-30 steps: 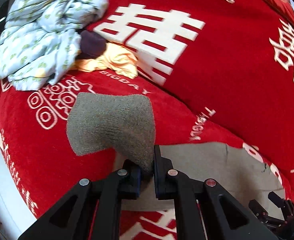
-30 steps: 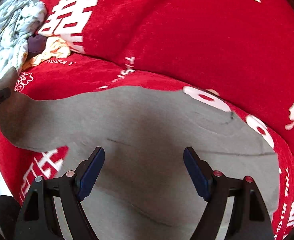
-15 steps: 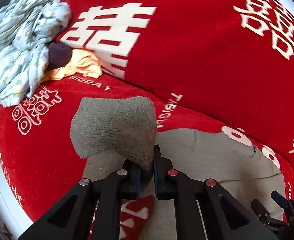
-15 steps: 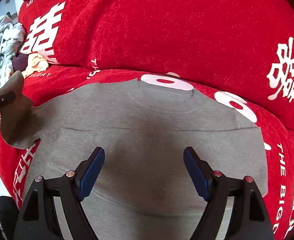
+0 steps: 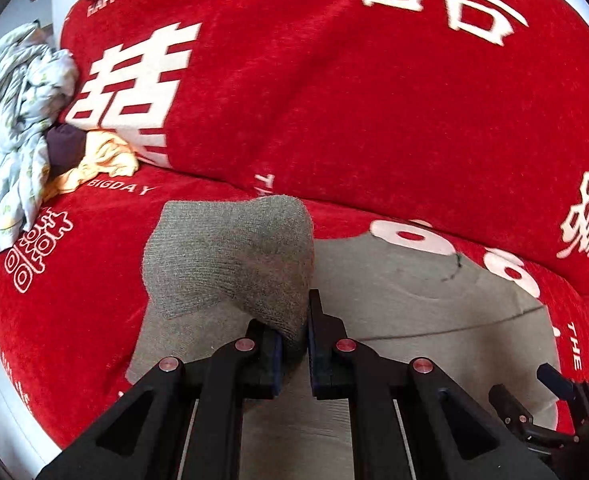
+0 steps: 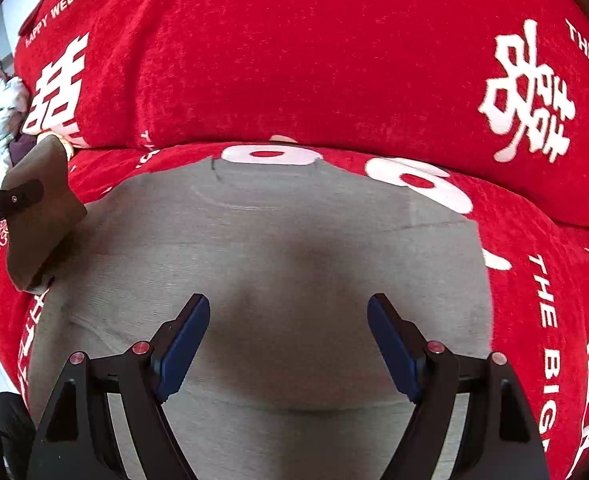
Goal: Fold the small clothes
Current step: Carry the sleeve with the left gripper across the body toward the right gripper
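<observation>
the grey sweater [image 6: 278,248] lies spread flat on the red cover [image 6: 294,60] of what looks like a sofa, printed with white characters. the left claw [image 5: 294,344] is clenched on the sweater's sleeve [image 5: 230,264], lifting its cuff end off the seat at the garment's left side. the right claw [image 6: 288,344] hovers over the sweater's body, spread wide and grasping nothing. far left on the seat sits a heap of other clothes: a pale printed garment [image 5: 10,120], a yellow piece [image 5: 102,156] and a dark one [image 5: 64,144]
</observation>
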{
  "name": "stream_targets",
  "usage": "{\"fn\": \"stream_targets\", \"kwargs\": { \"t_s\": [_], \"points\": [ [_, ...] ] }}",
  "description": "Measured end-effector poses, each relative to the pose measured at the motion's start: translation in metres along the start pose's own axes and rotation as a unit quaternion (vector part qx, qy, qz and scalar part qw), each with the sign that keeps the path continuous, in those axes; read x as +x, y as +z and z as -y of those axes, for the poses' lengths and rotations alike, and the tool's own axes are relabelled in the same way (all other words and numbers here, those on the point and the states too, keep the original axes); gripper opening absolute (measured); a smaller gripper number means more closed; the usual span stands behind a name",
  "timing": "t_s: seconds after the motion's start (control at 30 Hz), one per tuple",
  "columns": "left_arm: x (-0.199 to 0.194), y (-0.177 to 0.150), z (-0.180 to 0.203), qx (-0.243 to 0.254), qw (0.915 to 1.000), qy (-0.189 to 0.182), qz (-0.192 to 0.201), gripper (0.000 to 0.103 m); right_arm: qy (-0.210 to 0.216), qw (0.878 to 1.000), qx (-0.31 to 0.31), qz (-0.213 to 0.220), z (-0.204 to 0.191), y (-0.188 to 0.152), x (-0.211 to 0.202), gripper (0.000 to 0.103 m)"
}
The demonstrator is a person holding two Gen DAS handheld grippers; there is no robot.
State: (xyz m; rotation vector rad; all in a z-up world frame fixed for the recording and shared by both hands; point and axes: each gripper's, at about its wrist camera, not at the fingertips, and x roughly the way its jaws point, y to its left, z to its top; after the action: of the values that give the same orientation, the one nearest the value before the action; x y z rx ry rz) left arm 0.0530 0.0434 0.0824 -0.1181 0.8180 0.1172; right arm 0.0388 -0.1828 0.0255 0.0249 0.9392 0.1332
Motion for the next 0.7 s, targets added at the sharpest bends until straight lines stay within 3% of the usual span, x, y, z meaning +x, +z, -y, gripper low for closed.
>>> {"fn": "stream_targets", "kwargs": {
  "t_s": [0.7],
  "points": [
    [-0.017, -0.009, 0.070, 0.052, 0.9986, -0.001, 0.003, 0.011, 0.021, 0.999, -0.021, 0.011, 0.015, -0.010, -0.013, 0.083]
  ]
}}
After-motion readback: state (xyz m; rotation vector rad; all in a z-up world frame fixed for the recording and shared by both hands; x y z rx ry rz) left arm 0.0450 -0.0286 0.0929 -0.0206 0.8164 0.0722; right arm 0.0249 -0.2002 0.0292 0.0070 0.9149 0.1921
